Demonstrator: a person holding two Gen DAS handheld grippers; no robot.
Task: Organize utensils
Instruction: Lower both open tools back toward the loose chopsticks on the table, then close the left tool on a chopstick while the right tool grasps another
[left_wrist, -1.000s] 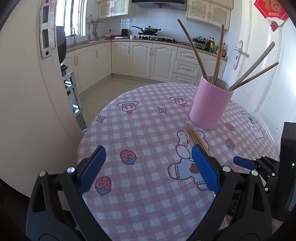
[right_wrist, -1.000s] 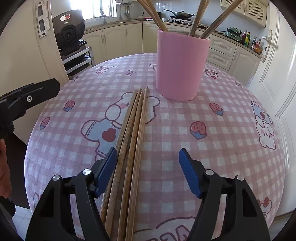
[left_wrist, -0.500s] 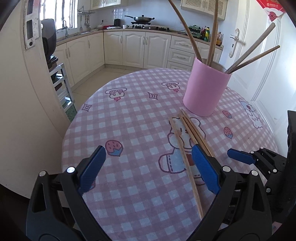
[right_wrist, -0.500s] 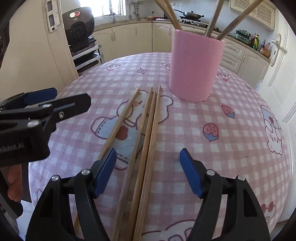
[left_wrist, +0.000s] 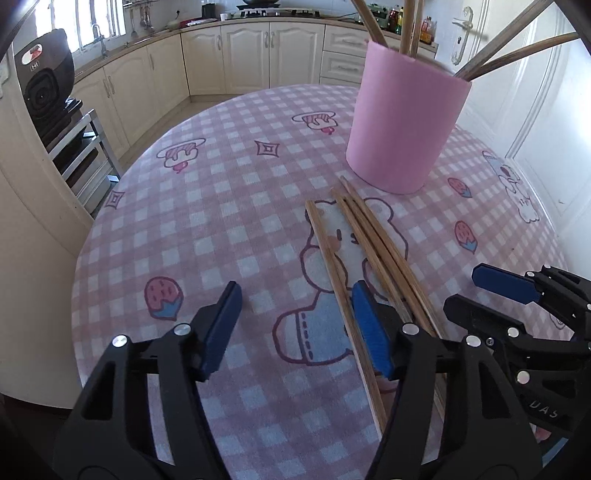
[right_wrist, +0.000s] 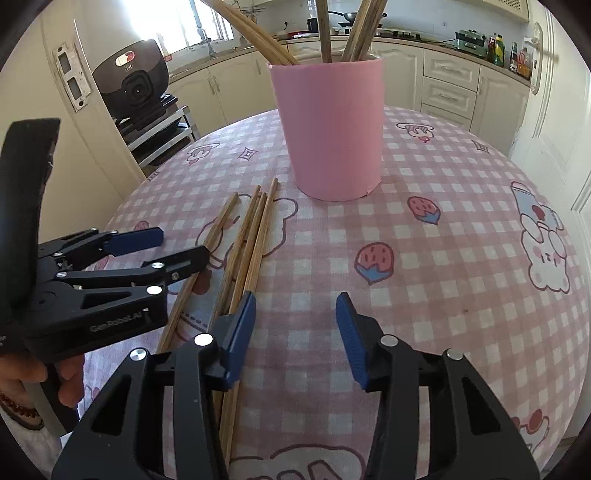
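Several wooden chopsticks (left_wrist: 373, 251) lay loose on the pink checked tablecloth (left_wrist: 229, 206), running from the centre of the left wrist view down toward its lower right, one stick split off slightly to the left of the rest. Just beyond their far tips, upper right of that frame, stood the pink holder (left_wrist: 406, 129), upright, with more chopsticks leaning out of its top. Left gripper (left_wrist: 295, 325) sat low in the frame, blue pads spread wide with nothing between them; its right pad hung over the separated stick, though contact could not be judged. Over in the right wrist view, the right gripper (right_wrist: 295, 332) was likewise spread and empty, its left pad (right_wrist: 240, 332) over the bundle (right_wrist: 255, 236). The left gripper (right_wrist: 147, 254) showed at the left edge there, tips beside the sticks.
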